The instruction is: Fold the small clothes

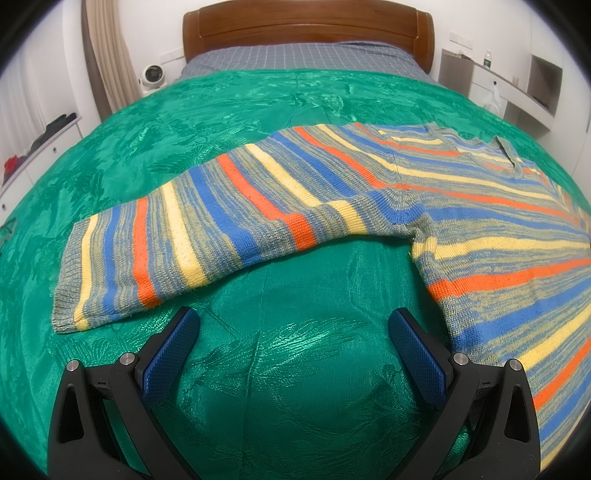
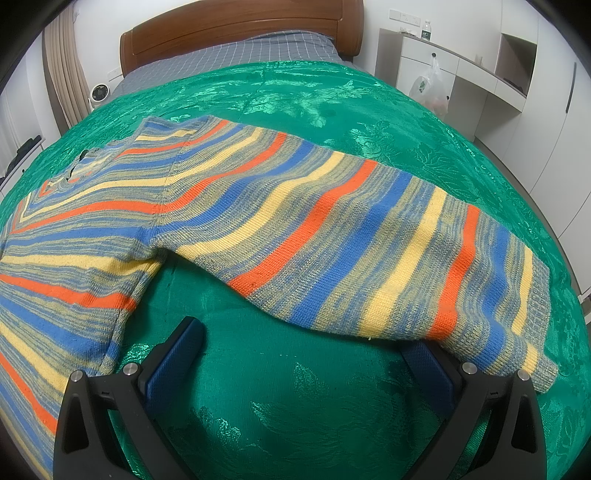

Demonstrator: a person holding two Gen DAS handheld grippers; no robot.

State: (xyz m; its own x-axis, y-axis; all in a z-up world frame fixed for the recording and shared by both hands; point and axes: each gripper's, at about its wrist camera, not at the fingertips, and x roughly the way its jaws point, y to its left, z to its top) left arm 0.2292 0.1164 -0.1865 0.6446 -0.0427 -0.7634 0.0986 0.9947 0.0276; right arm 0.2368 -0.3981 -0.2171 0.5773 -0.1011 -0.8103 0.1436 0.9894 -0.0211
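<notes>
A striped knit sweater [image 1: 461, 206] in blue, orange, yellow and grey lies spread flat on a green bedspread [image 1: 295, 369]. Its left sleeve [image 1: 192, 236] stretches out to the left. My left gripper [image 1: 295, 325] is open and empty, over bare bedspread just below that sleeve, between the sleeve and the body. In the right wrist view the sweater body [image 2: 74, 240] is at the left and the right sleeve [image 2: 369, 243] runs right. My right gripper [image 2: 303, 332] is open; the sleeve's cuff end drapes over the tip of its right finger [image 2: 428, 365].
A wooden headboard [image 1: 306, 26] and grey checked sheet [image 1: 303, 55] are at the far end. A white fan [image 1: 151, 75] stands at the left. A white desk and cabinets [image 2: 480, 74] with a plastic bag [image 2: 428, 85] are at the right.
</notes>
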